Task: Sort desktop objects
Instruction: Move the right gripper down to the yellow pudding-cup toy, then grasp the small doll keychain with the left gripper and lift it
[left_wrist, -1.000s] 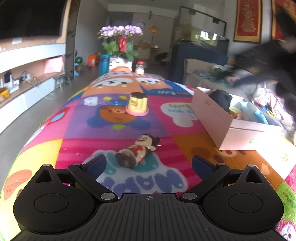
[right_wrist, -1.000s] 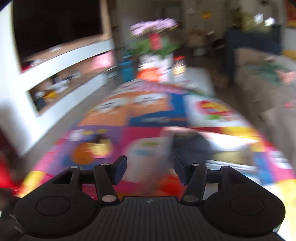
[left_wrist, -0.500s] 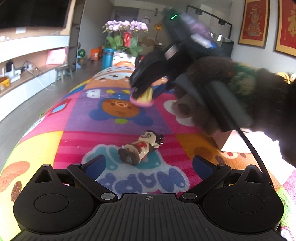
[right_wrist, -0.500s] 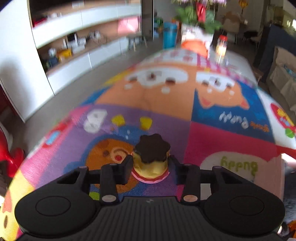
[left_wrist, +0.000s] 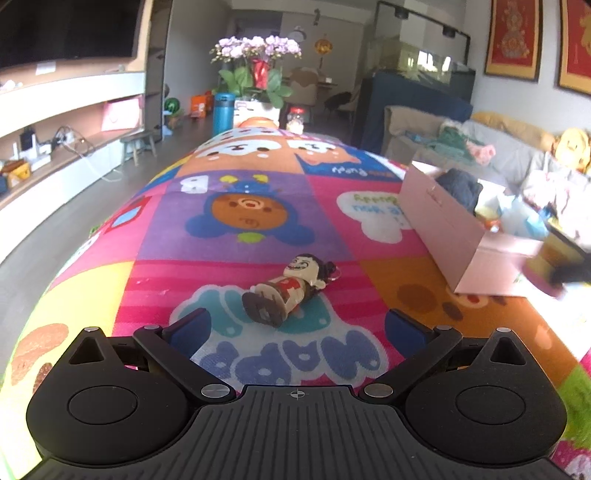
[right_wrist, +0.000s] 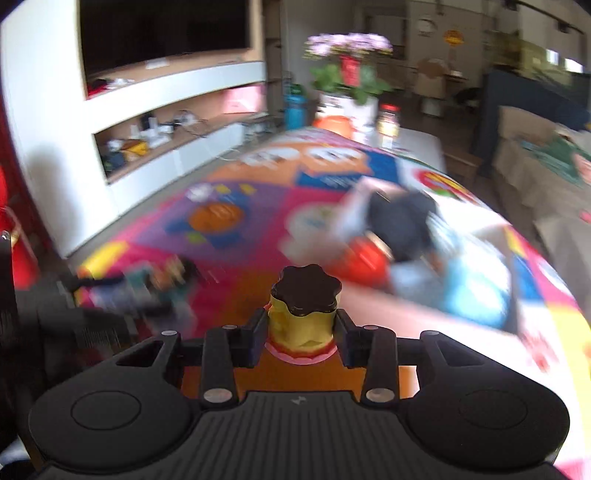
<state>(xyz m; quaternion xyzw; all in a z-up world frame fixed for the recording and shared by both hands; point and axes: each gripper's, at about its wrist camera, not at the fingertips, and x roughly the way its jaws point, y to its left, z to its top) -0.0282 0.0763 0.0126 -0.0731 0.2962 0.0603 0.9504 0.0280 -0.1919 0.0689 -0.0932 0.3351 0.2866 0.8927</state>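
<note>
A yellow pudding toy (right_wrist: 301, 317) with a dark brown top and a pink base is clamped between the pads of my right gripper (right_wrist: 300, 336), lifted above the mat near the pink box. In the left wrist view the same toy (left_wrist: 546, 264) shows blurred at the right edge by the box's near corner. A small figurine (left_wrist: 286, 291) in red lies on its side on the colourful play mat (left_wrist: 236, 225). My left gripper (left_wrist: 293, 326) hovers just in front of the figurine, jaws wide apart and empty.
An open pink cardboard box (left_wrist: 443, 229) holding a dark cloth and several other items stands on the mat's right side. A flower pot (left_wrist: 256, 79) and a blue bottle (left_wrist: 222, 112) stand beyond the far end. Shelving runs along the left wall, a sofa on the right.
My right gripper closed on the pudding toy, lifted it off the mat's middle and carried it right toward the pink box. The left gripper and figurine stayed put.
</note>
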